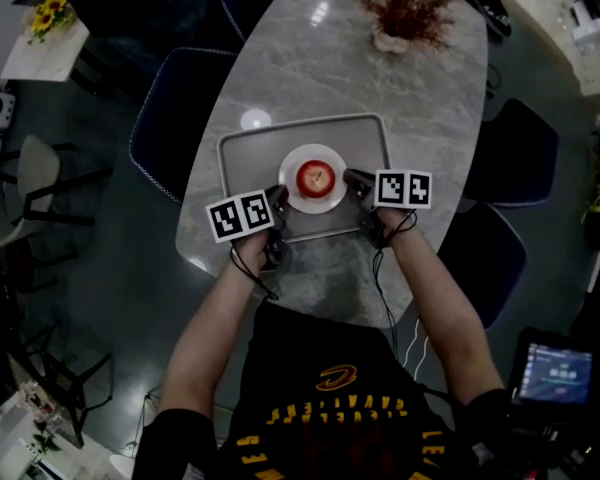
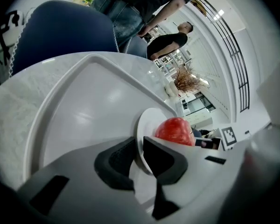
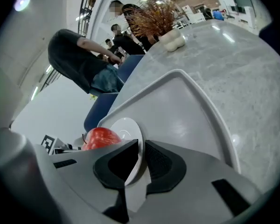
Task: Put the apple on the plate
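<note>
- On tray, left tongs and right tongs each pinched plate rim; apple sat on it
- Risk: uneven lift would tilt plate, apple could roll off

The right gripper has its 2 jaws closed on the rim of a white plate. A red apple sits on the plate, left of the jaws. Under the plate and ahead lies a grey tray on a marble table. A dried plant stands far ahead.
</note>
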A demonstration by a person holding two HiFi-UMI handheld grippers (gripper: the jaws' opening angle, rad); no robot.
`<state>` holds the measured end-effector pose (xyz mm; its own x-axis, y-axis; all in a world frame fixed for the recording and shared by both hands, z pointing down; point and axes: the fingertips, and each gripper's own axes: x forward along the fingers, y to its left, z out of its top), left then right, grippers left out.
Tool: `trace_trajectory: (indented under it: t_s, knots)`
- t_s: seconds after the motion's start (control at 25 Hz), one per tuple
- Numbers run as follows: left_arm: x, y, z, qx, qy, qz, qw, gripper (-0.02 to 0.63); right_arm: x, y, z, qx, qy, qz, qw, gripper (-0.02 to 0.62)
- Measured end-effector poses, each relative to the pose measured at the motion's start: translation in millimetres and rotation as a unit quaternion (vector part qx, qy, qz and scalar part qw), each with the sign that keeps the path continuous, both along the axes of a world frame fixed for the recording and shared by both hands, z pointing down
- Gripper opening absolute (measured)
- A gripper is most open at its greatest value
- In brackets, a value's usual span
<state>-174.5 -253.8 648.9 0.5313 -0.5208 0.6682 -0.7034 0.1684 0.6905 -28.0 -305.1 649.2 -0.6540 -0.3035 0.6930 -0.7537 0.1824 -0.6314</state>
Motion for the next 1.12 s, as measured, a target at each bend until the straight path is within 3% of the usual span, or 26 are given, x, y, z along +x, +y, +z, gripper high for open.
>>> trace_trajectory:
  t_s: [0.08, 0.2, 0.32, 0.48, 0.64, 0.72, 0.84, 0.96, 1.12]
  knots:
    - [1, 0, -2, 0.013, -0.033, 0.021, 0.9992, 0.049, -1, 0, -2, 0.030, 0.049, -0.044, 0.997, 0.031]
    - [-2, 0, -7, 0.046, -0.095, 0.063, 0.9924, 0.057, -4, -1, -9, 0.100, 0.140, -0.129, 0.977, 0.031]
    - [-9, 2, -16, 0.077, -0.146, 0.078, 0.9832, 0.057, 0, -3, -17, 0.144, 0.171, -0.152, 0.963, 0.031]
    - [-10, 8, -38, 0.120, -0.157, 0.077, 0.9772, 0.057, 10, -1, -41, 0.192, 0.156, -0.131, 0.960, 0.029]
    - [2, 27, -62, 0.161, -0.170, 0.124, 0.9642, 0.055, 18, 22, -66, 0.228, 0.136, -0.112, 0.958, 0.029]
    - [12, 38, -76, 0.185, -0.175, 0.141, 0.9567, 0.055, 22, 41, -73, 0.234, 0.121, -0.109, 0.958, 0.029]
    - [29, 56, -98, 0.212, -0.165, 0.150, 0.9514, 0.002, 26, 64, -88, 0.246, 0.090, -0.100, 0.960, 0.029]
    - [51, 74, -118, 0.237, -0.151, 0.154, 0.9473, 0.002, 29, 78, -108, 0.269, 0.066, -0.090, 0.957, 0.028]
    - [79, 99, -148, 0.278, -0.157, 0.164, 0.9333, 0.002, 36, 98, -135, 0.298, 0.046, -0.078, 0.950, 0.028]
